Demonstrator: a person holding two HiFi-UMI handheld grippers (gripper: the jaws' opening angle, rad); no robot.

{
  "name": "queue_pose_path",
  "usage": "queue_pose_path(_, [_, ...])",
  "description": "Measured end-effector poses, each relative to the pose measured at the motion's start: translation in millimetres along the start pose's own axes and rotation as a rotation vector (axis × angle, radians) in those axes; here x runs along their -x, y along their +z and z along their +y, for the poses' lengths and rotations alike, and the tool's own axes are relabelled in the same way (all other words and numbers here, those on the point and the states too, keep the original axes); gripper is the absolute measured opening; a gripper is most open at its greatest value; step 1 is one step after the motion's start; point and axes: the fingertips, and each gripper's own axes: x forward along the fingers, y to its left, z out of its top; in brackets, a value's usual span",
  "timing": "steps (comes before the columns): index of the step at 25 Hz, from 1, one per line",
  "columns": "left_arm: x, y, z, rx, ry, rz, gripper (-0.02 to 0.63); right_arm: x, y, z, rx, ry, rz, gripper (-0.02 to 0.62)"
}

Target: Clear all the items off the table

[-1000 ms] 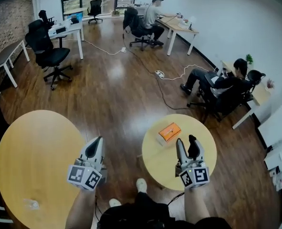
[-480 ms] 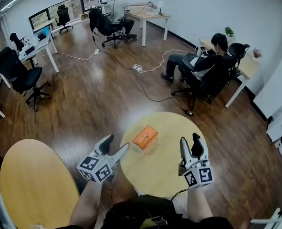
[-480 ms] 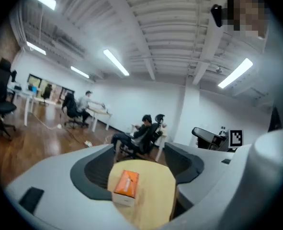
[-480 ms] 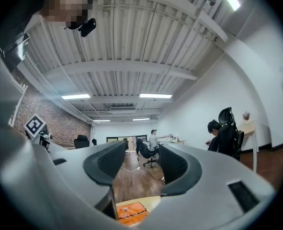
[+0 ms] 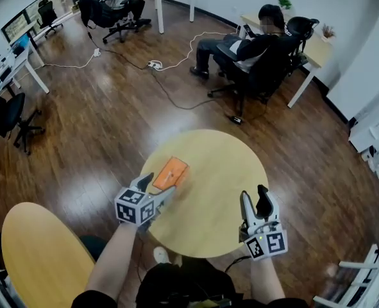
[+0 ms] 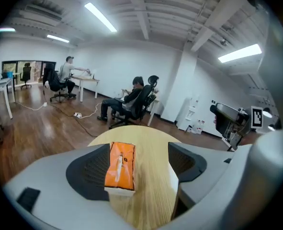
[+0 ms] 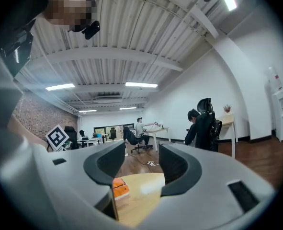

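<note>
Dark wooden floor [image 5: 112, 120] fills most of the head view, with a white cable and power strip [image 5: 154, 63] lying on it far off.

Round pale-wood worktop [image 5: 227, 165] sits straight below the head camera. A second round worktop [image 5: 42, 255] is at lower left, well apart from the first.

A person [image 5: 247, 43] is seated in a black office chair beyond the nearer worktop.

Left tongs [image 5: 161, 183] reach in over the worktop's left edge, tilted somewhat downward. The jaws are spread wide and have just been opening. In the left gripper view, the near end of the orange box [image 5: 170, 173] lies between them, close beside the left-hand pad. Cannot tell whether it touches that pad. The right-hand pad stands clear of it, with bare wood showing between.

Right tongs [image 5: 252, 194] are over the worktop's near right part, held about level. The jaws are partly spread with nothing between them. In the right gripper view the worktop shows beyond the gap, with the box low and to the left, well apart.

The orange box lies flat on the worktop near its left edge. It has an orange top face and white sides, with its long axis running away from the left tongs.
</note>
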Motion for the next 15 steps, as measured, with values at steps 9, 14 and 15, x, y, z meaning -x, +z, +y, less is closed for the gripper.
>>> queue_pose_path(9, [-67.5, -49.3, 45.2, -0.038, 0.077, 0.243, 0.477, 12.0, -47.4, -19.4, -0.083, -0.080, 0.105, 0.229])
queue_pose_path(14, [-103.1, -78.4, 58.2, -0.068, 0.084, 0.364, 0.495, 13.3, -66.3, -33.9, -0.108, -0.117, 0.131, 0.229])
queue_pose_path(15, [-106.6, -84.6, 60.7, -0.065, 0.085, 0.380, 0.495, 13.7, -68.7, -37.0, -0.109, -0.123, 0.135, 0.229])
